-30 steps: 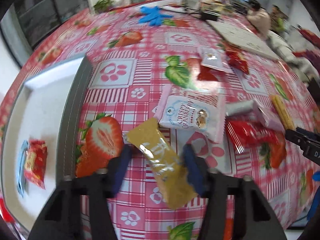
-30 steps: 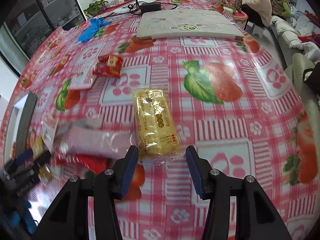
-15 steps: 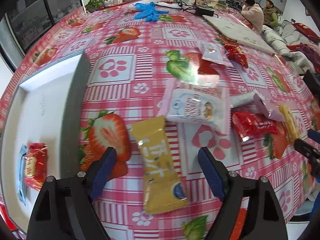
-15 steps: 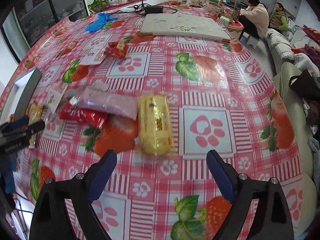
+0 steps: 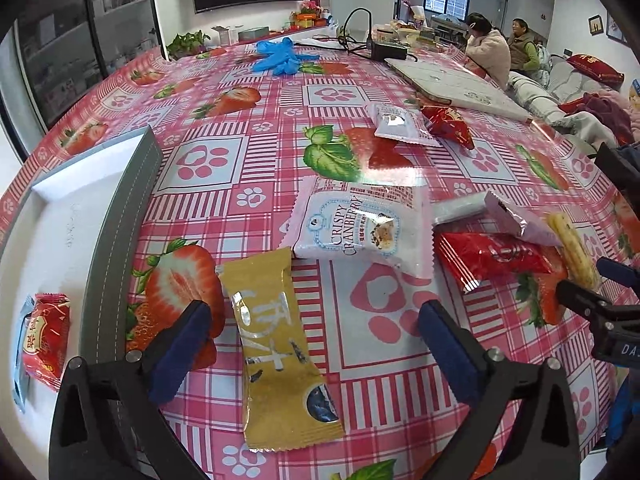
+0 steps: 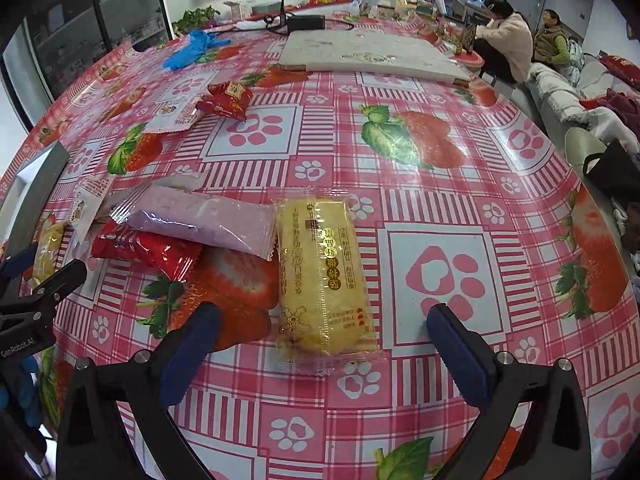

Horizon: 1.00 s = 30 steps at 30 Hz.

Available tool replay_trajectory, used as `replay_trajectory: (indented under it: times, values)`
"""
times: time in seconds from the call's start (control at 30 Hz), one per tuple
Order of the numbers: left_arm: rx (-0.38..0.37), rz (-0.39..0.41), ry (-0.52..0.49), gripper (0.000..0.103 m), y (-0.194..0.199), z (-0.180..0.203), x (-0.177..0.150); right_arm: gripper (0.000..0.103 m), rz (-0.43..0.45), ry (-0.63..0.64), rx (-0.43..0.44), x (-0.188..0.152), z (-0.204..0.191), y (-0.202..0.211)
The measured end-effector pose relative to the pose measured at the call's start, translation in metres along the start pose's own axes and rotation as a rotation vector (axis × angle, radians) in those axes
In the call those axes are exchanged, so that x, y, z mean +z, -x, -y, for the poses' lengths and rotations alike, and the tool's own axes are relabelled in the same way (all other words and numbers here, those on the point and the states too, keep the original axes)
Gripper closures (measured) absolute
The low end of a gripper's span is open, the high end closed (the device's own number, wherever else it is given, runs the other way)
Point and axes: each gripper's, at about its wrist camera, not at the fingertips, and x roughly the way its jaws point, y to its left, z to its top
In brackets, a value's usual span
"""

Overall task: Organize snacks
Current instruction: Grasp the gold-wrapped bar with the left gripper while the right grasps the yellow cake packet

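Just beside the grey-edged tray (image 5: 120,216), on its right, lies a gold snack bar (image 5: 276,344) flat on the strawberry tablecloth (image 5: 208,168), and the left gripper (image 5: 316,340) hangs over it with its jaws spread wide to either side of the wrapper, holding nothing. It looks light, a soft foil sleeve around something probably crumbly, so I judge the firm middle of its long sides to be the place to pinch, not the crimped ends, which would fold and slip. Its far end touches or slightly tucks under a white cranberry packet (image 5: 360,228), farther from the tray. Beyond that lie a red packet (image 5: 492,258) and a pale pink bar (image 6: 200,220) overlapping it, both thin and slick. Farthest from the tray in this cluster is a yellow cake (image 6: 324,276) in clear wrap, probably spongy and easily crushed; a gentle squeeze across its width suits it. The right gripper (image 6: 324,342) hovers above its near end, jaws fully apart and empty. Inside the tray a small red packet (image 5: 44,336) already rests.
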Motion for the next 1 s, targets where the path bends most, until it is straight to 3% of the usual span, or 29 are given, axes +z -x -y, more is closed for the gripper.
replay_trajectory:
  times: [0.2,1.0]
  values:
    - [0.003,0.005,0.004,0.000,0.000,0.000,0.000,0.000,0.104,0.001,-0.003,-0.013,0.000,0.005]
    - [0.001,0.005,0.001,0.000,-0.001,-0.001,0.000,0.000,0.110,0.002,-0.003,-0.013,0.000,0.006]
